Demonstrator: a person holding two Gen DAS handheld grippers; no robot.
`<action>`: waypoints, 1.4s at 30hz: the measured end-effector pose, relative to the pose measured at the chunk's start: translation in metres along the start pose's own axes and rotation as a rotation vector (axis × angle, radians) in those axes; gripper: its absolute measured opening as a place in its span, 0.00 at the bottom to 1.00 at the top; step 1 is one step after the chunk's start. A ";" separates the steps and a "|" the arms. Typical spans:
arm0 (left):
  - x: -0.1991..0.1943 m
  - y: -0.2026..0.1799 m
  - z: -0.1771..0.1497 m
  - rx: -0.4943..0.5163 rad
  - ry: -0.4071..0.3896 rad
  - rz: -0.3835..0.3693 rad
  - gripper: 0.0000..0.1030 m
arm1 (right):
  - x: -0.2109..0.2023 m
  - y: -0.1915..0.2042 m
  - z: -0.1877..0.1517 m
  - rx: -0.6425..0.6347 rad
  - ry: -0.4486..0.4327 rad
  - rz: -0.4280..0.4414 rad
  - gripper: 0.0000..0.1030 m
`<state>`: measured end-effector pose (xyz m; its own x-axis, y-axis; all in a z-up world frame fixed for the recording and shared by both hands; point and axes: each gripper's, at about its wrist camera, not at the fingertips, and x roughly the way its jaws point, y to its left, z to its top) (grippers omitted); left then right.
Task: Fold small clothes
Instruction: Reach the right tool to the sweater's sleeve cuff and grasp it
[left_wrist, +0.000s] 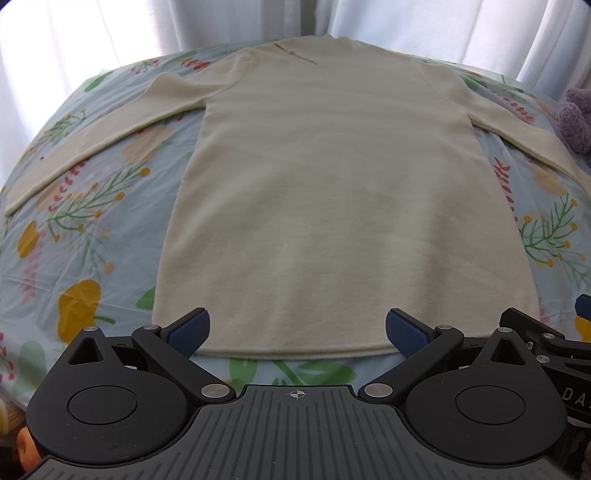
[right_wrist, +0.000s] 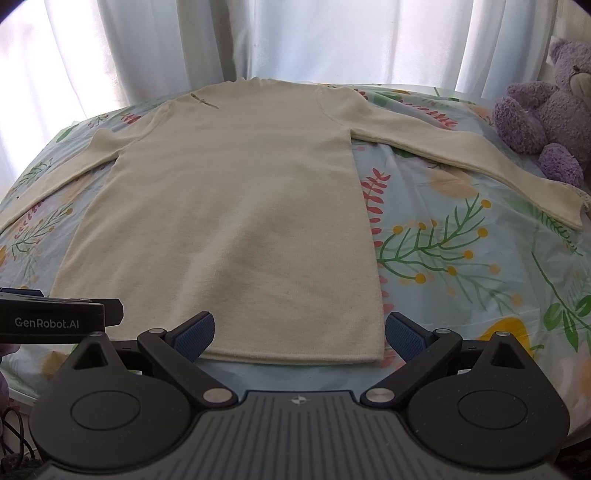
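A cream long-sleeved knit garment (left_wrist: 332, 184) lies flat on a floral sheet, collar far, hem near, both sleeves spread out to the sides; it also shows in the right wrist view (right_wrist: 236, 206). My left gripper (left_wrist: 297, 330) is open and empty, its blue pads just above the hem's left half. My right gripper (right_wrist: 299, 334) is open and empty over the hem's right corner. The left gripper's body (right_wrist: 55, 319) shows at the left edge of the right wrist view.
The floral sheet (right_wrist: 461, 266) covers a rounded table. A purple teddy bear (right_wrist: 546, 107) sits at the far right, beside the right sleeve's cuff (right_wrist: 554, 206). White curtains (right_wrist: 295, 37) hang behind the table.
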<state>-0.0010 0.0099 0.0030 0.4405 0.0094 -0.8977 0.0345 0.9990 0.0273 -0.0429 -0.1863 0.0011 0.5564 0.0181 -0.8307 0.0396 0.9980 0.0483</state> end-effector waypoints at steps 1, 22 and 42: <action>0.000 0.000 0.000 0.000 0.001 0.000 1.00 | 0.000 0.000 0.000 -0.001 0.000 0.002 0.96; 0.018 0.009 0.021 -0.049 -0.015 -0.016 1.00 | 0.010 -0.054 0.017 0.255 -0.056 0.265 0.96; 0.105 0.017 0.075 -0.252 -0.083 0.053 1.00 | 0.127 -0.385 0.023 1.247 -0.402 0.081 0.31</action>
<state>0.1128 0.0251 -0.0580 0.5085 0.0685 -0.8583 -0.2106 0.9764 -0.0469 0.0320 -0.5699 -0.1102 0.7919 -0.1600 -0.5894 0.6096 0.2652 0.7470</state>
